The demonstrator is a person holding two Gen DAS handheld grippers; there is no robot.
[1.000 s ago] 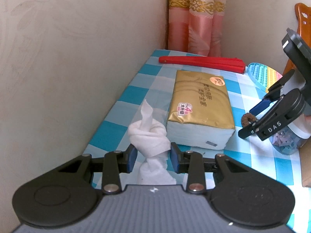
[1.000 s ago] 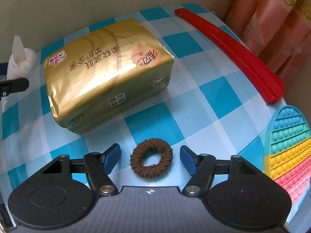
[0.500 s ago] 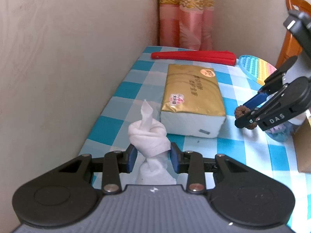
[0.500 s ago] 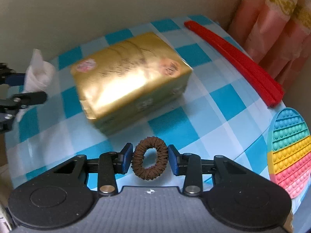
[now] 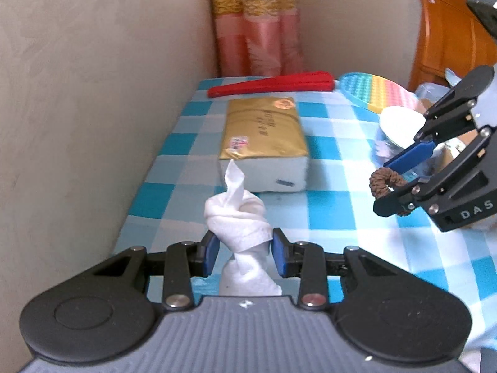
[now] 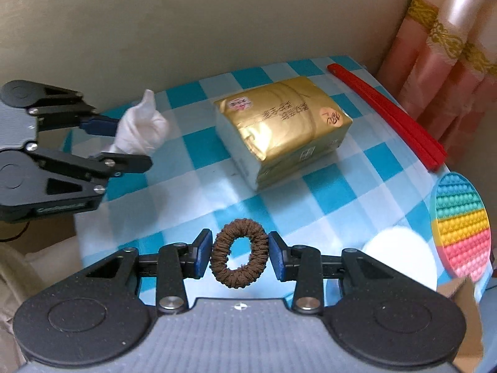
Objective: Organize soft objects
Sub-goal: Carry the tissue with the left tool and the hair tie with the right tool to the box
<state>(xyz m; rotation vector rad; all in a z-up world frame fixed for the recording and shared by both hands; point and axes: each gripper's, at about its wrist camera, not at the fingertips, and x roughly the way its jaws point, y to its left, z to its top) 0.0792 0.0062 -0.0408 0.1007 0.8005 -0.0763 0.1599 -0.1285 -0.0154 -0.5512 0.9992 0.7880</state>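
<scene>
Two soft things in the air: each pair of tongs carries one above the checked surface (image 6: 326, 192).
Surface: blue-and-white checked cloth, set against a wall, with a curtain at the far corner.
Tissue pack (image 6: 282, 124): gold wrapper, lying flat near the middle, touching neither pair of tongs.
Bubble mat (image 6: 459, 227): rainbow coloured, at the right edge, part hidden.
Red fan (image 6: 388, 115): folded, lying along the far side near the curtain.
Left tongs (image 5: 243, 250): clamped on the knotted white cloth (image 5: 237, 217), pads pressing just under the knot, the tail hanging below.
Right tongs (image 6: 239, 255): just drawn in onto the brown hair tie (image 6: 239, 253), which stands on edge between the pads, squeezed to an oval and clear of the surface.
Risk, hair tie: held only by its rim; I judge a quick swing could let the springy ring roll or pop out and drop.
Risk, cloth: the knot is bulky and the grip low, so it may sag or slip through if the hold eases.
Risk, crowding: the two tongs are near each other, so a careless crossing could knock one load loose.
</scene>
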